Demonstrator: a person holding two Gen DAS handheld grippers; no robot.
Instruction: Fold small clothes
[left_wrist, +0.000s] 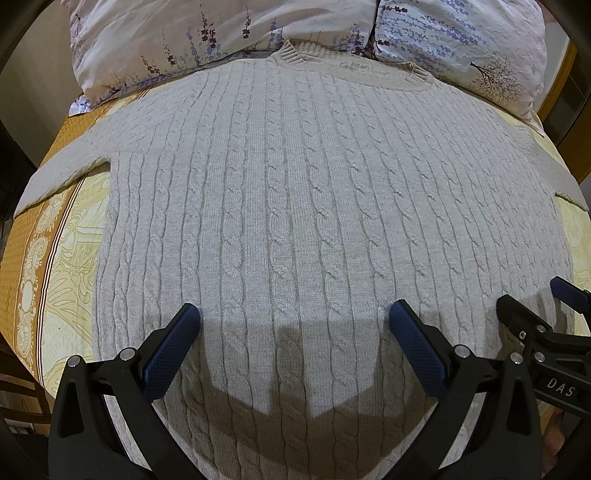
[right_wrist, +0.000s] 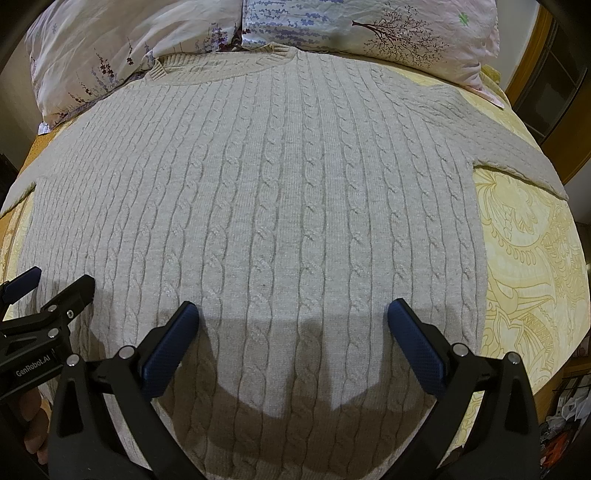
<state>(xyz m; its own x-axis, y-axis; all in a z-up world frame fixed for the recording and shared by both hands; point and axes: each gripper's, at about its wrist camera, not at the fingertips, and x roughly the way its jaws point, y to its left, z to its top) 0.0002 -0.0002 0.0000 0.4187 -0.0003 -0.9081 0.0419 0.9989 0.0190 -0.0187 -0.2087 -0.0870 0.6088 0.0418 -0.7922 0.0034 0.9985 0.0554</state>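
Note:
A beige cable-knit sweater (left_wrist: 295, 184) lies flat on the bed, collar toward the pillows and sleeves spread to both sides; it also fills the right wrist view (right_wrist: 258, 192). My left gripper (left_wrist: 294, 317) is open and empty, hovering above the sweater's lower part. My right gripper (right_wrist: 293, 315) is open and empty too, just to the right of the left one, over the lower hem area. The right gripper shows at the right edge of the left wrist view (left_wrist: 535, 314), and the left gripper at the left edge of the right wrist view (right_wrist: 55, 291).
The bed has a yellow patterned sheet (right_wrist: 524, 258) with an orange border (left_wrist: 33, 258). Two floral pillows (left_wrist: 207, 40) (right_wrist: 369, 33) lie against the collar at the far end. A wooden door frame (right_wrist: 535, 55) stands at the right. Clutter (right_wrist: 565, 424) sits on the floor at lower right.

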